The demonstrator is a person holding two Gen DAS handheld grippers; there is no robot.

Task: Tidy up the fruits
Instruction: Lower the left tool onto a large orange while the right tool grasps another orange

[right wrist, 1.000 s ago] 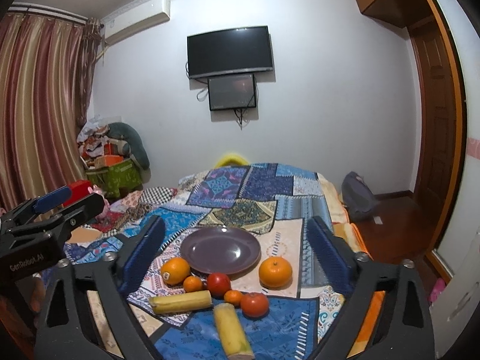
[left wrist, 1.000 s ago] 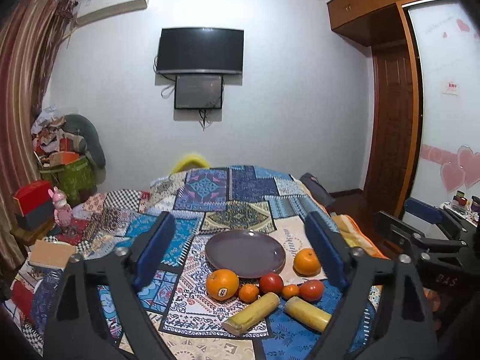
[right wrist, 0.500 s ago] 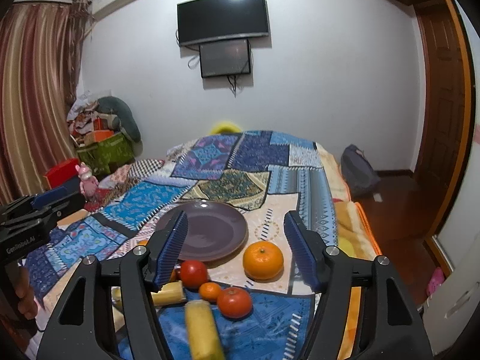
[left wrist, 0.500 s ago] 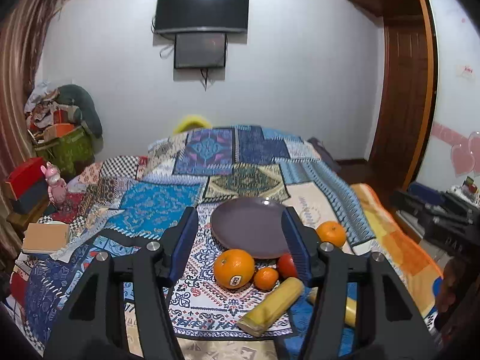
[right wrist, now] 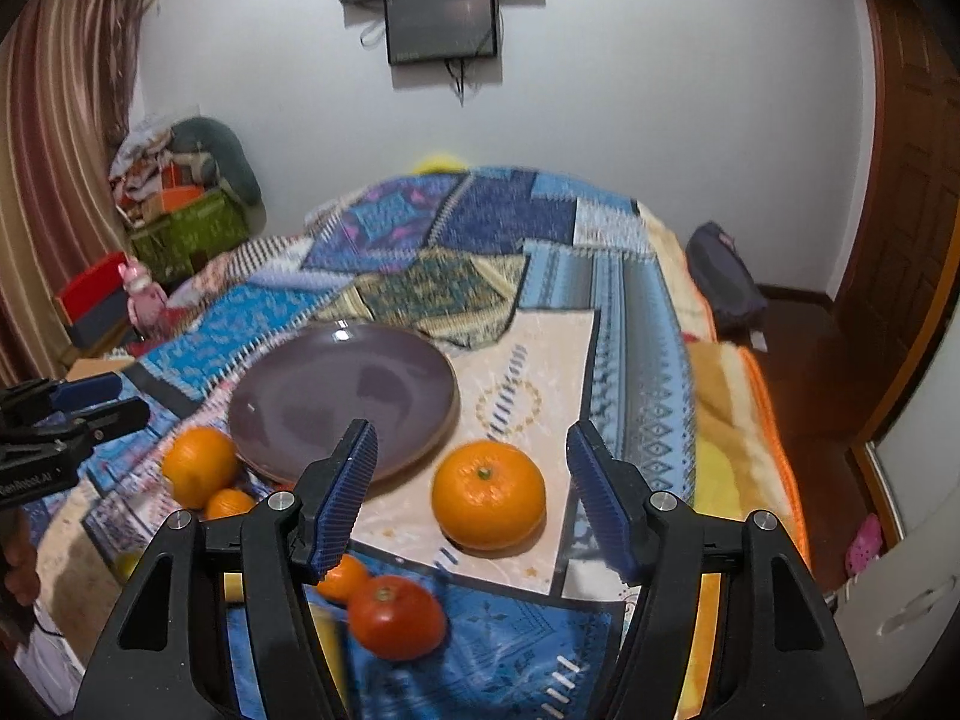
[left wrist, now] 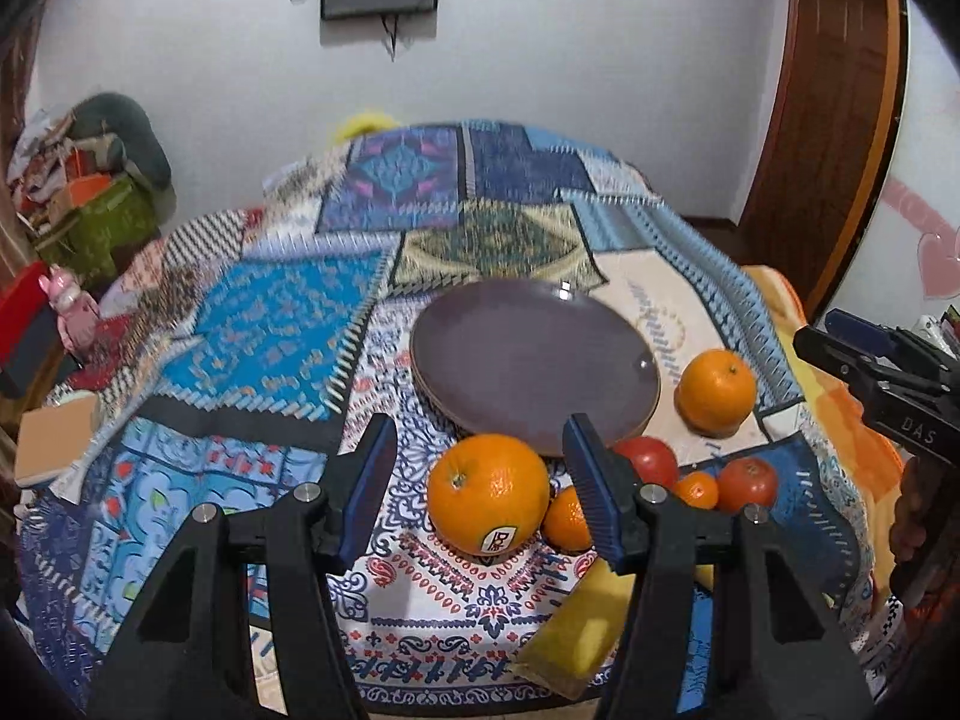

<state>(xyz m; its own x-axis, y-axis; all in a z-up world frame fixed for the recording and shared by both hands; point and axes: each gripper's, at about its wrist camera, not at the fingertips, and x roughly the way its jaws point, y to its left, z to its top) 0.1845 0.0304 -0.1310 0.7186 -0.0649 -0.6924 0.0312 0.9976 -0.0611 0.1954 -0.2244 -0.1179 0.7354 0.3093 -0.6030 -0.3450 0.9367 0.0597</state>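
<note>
Both tongs angle down over a patchwork quilt (left wrist: 288,330), jaws half-wide and empty. Left tongs (left wrist: 480,480) frame a stickered orange (left wrist: 487,493), pads clear of it; a smaller orange (left wrist: 564,519) and yellow cob (left wrist: 576,630) lie beside the right pad. Right tongs (right wrist: 471,495) frame a stemmed orange (right wrist: 489,495), untouched; a glossy tomato (right wrist: 396,617) sits nearer. The smooth round plate (left wrist: 534,360) lies beyond.

Both grippers, left gripper (left wrist: 480,468) and right gripper (right wrist: 471,474), have descended toward the fruit, jaws narrowed.

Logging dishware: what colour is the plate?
Dull purple round plate; clearest in the right wrist view.
</note>
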